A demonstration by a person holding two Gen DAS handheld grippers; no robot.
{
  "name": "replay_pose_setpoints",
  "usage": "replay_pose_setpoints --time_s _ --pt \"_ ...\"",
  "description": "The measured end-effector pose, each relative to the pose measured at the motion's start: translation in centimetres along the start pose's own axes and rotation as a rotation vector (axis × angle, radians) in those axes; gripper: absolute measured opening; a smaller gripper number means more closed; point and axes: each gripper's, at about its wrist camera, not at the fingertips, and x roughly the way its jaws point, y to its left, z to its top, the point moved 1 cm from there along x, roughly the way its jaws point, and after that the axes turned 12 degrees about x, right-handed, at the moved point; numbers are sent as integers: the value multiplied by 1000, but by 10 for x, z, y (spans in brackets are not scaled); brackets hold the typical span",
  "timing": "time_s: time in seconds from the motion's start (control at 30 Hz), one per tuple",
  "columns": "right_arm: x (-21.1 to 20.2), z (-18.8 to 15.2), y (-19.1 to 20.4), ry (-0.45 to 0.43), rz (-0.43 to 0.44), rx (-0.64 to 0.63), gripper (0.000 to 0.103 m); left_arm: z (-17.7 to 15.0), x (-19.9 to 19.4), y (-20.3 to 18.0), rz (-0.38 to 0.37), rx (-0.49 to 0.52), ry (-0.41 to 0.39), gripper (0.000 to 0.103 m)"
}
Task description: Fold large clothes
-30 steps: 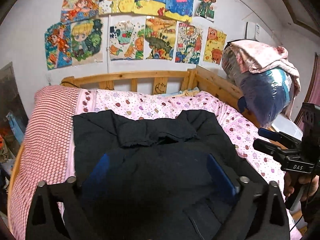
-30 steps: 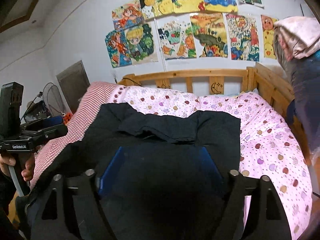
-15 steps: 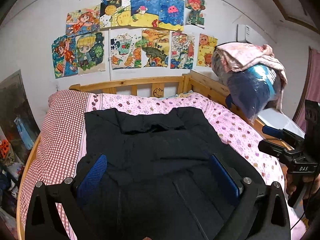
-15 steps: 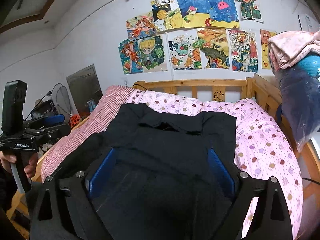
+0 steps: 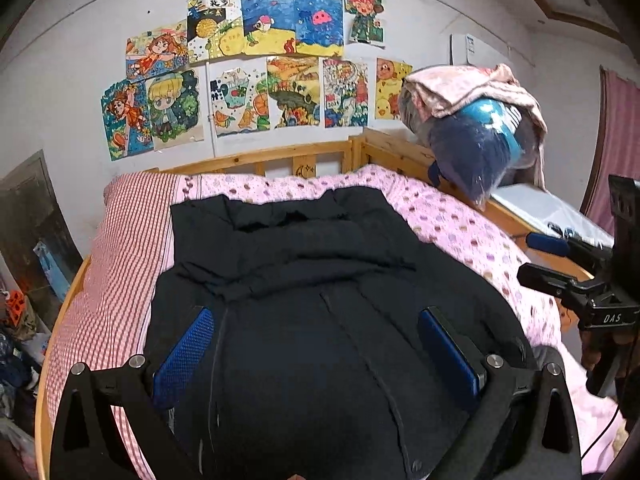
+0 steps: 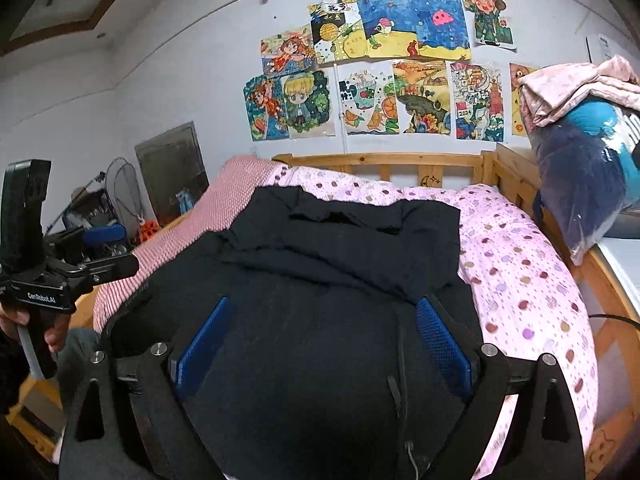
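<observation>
A large black garment [image 5: 304, 248] lies spread on the bed, its collar end toward the headboard and a fold across its upper part. The right wrist view shows the same black garment [image 6: 344, 248]. My left gripper [image 5: 316, 316] hovers over the garment's near half, open, with nothing between its blue pads [image 5: 184, 352]. My right gripper [image 6: 322, 304] is also open above the near half, empty. The right gripper [image 5: 536, 258] appears at the right edge of the left wrist view, and the left gripper [image 6: 120, 250] at the left edge of the right wrist view, each in a hand.
The bed has a pink dotted cover [image 5: 452, 220], a red checked sheet [image 5: 128, 240] along its left side and a wooden headboard [image 5: 260, 160]. A bagged bundle [image 5: 472, 148] leans over the right rail. Clutter [image 6: 116, 208] stands by the left wall.
Both grippers have drawn back from the headboard and risen, so more of the garment and bed shows. The garment lies as before. Both stay open.
</observation>
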Motion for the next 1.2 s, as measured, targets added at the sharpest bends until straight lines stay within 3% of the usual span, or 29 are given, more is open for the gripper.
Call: replay_pose_setpoints --time_s 0.43,0.8,1.2 --pt "-25 -79 -29 71 -87 1 91 -77 -16 -21 10 50 42 103" --pt "-22 -109 -28 110 -106 -19 91 -114 -14 -34 4 51 79 103" --pt "-16 -140 -33 198 -138 -84 91 -148 -9 -47 40 184 150 103"
